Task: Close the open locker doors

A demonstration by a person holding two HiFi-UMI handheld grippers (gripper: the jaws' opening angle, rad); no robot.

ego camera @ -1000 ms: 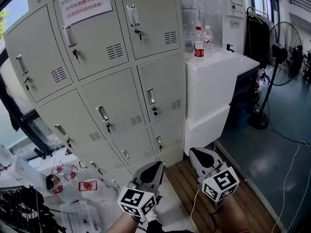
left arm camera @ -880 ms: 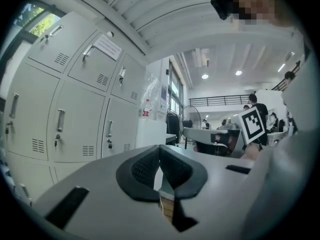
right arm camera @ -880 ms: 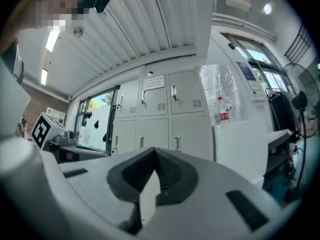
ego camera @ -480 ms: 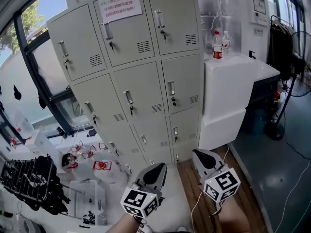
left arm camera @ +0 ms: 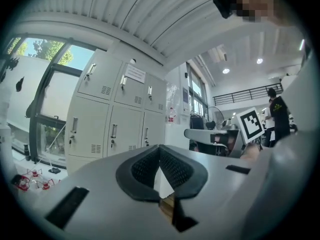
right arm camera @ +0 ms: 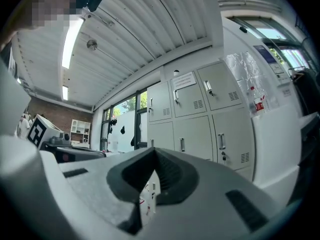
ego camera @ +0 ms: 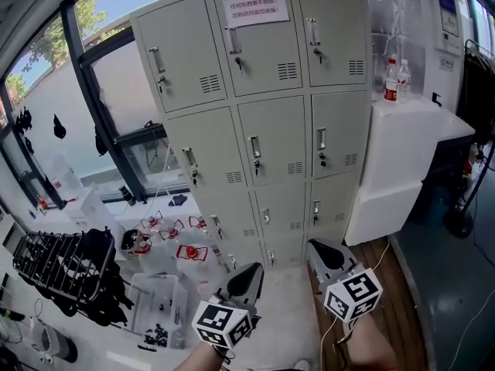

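Though well apart from the lockers (ego camera: 263,130) — left gripper (ego camera: 254,270), right gripper (ego camera: 317,247), fingers together, empty.

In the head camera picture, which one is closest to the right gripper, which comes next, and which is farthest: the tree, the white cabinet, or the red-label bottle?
1. The white cabinet, just ahead and to the right of the right gripper.
2. The red-label bottle, up on the cabinet's top, toward the back.
3. The tree, outdoors at the far left.
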